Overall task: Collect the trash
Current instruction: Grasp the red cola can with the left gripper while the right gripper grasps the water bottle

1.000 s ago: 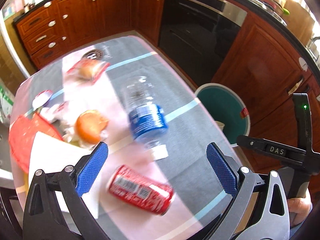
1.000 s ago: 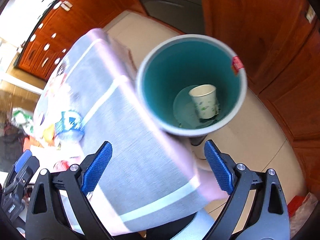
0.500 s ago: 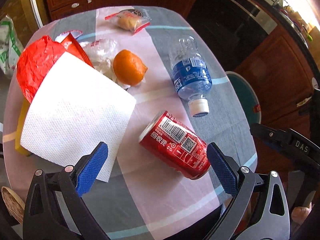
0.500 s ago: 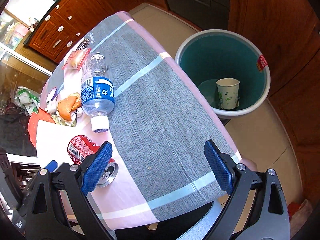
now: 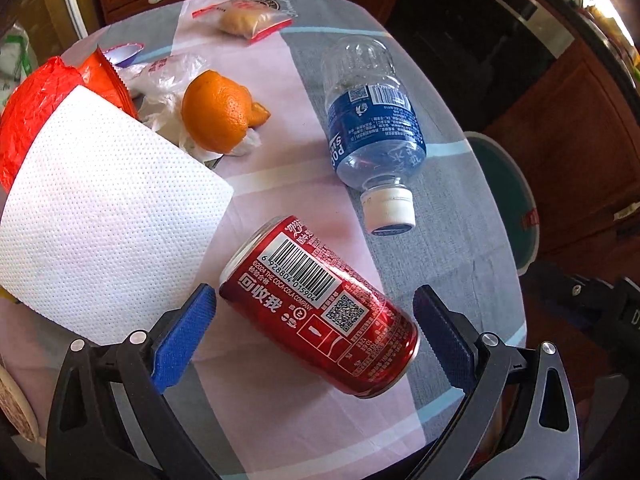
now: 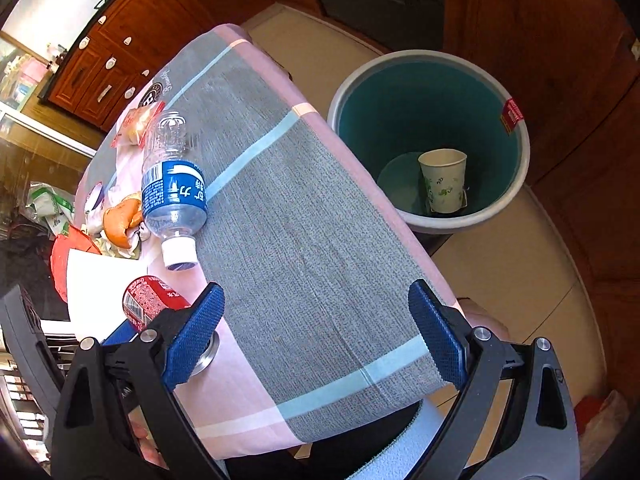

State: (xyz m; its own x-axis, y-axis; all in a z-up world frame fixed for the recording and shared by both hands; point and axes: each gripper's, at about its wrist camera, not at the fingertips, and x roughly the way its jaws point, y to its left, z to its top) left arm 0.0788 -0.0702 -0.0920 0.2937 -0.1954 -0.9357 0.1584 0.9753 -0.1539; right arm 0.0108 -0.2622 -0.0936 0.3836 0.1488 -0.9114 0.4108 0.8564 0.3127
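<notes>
The left claw [image 5: 316,328] is spread wide, its blue pads on either side of the red can [image 5: 320,308] lying on its side on the bench [image 5: 452,264], neither pad clearly touching it. Beyond the can lie a water bottle [image 5: 372,132], an orange [image 5: 216,110] and a paper towel [image 5: 100,216]. The right claw [image 6: 316,340] gapes empty over the bench edge, with the teal bin [image 6: 516,188] on the floor beyond, a paper cup [image 6: 443,180] inside it.

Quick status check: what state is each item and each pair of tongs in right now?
Left tongs: open, straddling the can.
Right tongs: open, empty.
Red can: on its side.
Water bottle: on its side, capped.
Orange: partly peeled.
Bin: open, paper cup upright inside.
</notes>
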